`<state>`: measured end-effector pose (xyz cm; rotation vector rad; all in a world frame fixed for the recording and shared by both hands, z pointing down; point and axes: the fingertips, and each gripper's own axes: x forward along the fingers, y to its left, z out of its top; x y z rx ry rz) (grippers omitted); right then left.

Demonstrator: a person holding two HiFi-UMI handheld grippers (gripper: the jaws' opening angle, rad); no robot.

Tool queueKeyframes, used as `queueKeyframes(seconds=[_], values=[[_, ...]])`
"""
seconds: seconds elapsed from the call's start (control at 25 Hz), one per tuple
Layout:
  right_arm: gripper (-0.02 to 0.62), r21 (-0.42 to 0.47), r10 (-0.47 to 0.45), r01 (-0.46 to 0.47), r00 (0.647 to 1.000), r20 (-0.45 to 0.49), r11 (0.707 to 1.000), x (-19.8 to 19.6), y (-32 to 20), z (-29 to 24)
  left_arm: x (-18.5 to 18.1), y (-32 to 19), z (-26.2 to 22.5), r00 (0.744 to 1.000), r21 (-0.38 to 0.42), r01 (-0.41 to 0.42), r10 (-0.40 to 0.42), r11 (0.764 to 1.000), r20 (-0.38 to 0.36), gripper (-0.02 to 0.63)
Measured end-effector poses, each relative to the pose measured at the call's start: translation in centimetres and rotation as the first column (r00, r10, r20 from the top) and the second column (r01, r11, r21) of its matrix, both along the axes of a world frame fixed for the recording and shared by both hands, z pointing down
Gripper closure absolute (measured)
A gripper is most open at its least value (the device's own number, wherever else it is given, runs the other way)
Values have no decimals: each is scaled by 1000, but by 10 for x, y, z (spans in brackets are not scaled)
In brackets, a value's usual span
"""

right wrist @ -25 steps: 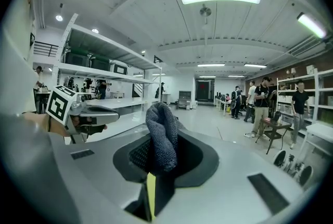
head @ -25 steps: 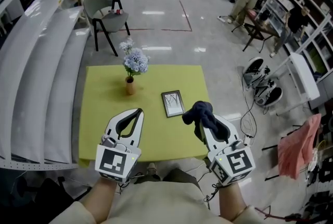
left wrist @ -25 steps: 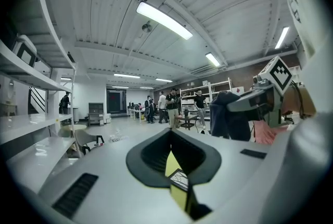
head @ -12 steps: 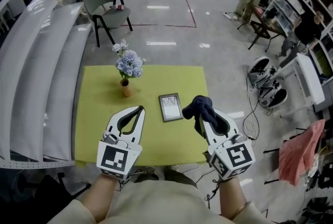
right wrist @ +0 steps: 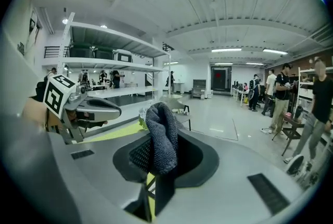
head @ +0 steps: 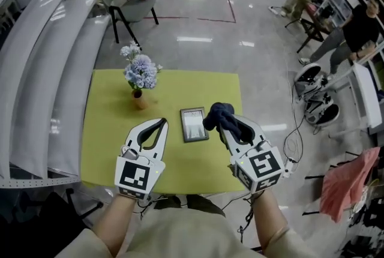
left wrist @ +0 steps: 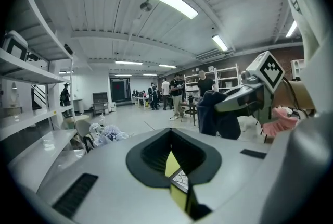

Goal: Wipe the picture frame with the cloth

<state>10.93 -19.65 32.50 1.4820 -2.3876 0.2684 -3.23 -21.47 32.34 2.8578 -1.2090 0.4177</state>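
Step in hand, as I judge it: approach. The cloth is gripped, but wiping has not begun.

**Head view**
- The picture frame (head: pixel 194 124) lies flat on the yellow table (head: pixel 108 131), glass up. It is small, upright in format, with a dark rim and a pale picture.
- The right gripper (head: pixel 231 131) is just right of the frame, clenched on a dark blue cloth (head: pixel 225 119).
- The cloth bunches above the frame's right edge. I cannot tell whether it touches.
- The left gripper (head: pixel 158 124) hangs just left of the frame, tips together and holding nothing.
- A vase of flowers (head: pixel 139 80) stands beyond the frame, to its left.

**Left gripper view**
- The jaws of the left gripper (left wrist: pixel 171 134) meet at the tips with nothing between them.
- A corner of the frame (left wrist: pixel 180 178) shows through the slit below the tips.
- The cloth (left wrist: pixel 216 116) shows off to the right.

**Right gripper view**
- The knitted cloth (right wrist: pixel 162 137) is pinched between the jaws and stands up in a thick fold.

Next move, in my estimate:
- Lower the cloth onto the glass and stroke across it.
- The frame looks light and may slide, so the left gripper may need to steady its left edge.
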Motion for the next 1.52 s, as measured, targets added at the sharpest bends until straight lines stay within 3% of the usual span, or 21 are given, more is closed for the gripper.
queueKeyframes(seconds=[0.4,0.72,0.88,1.08,1.52], values=[[522,-123,-132,132,991,8,984,-17,-65,76,26,-25,71,997,-134,12,-2,991,72,599],[522,-211,-195,185,981,-23,960,-32,-99,149,42,-46,145,994,-236,10,15,972,104,599],[522,-262,-215,199,976,-32,944,-38,-109,185,44,-50,187,993,-300,10,26,954,116,598],[522,-326,-247,222,968,-39,919,-50,-117,232,44,-50,244,989,-401,36,25,916,146,598],[522,-398,-292,264,956,-9,878,-78,-127,295,62,-43,309,989,-530,-29,100,847,106,598]])
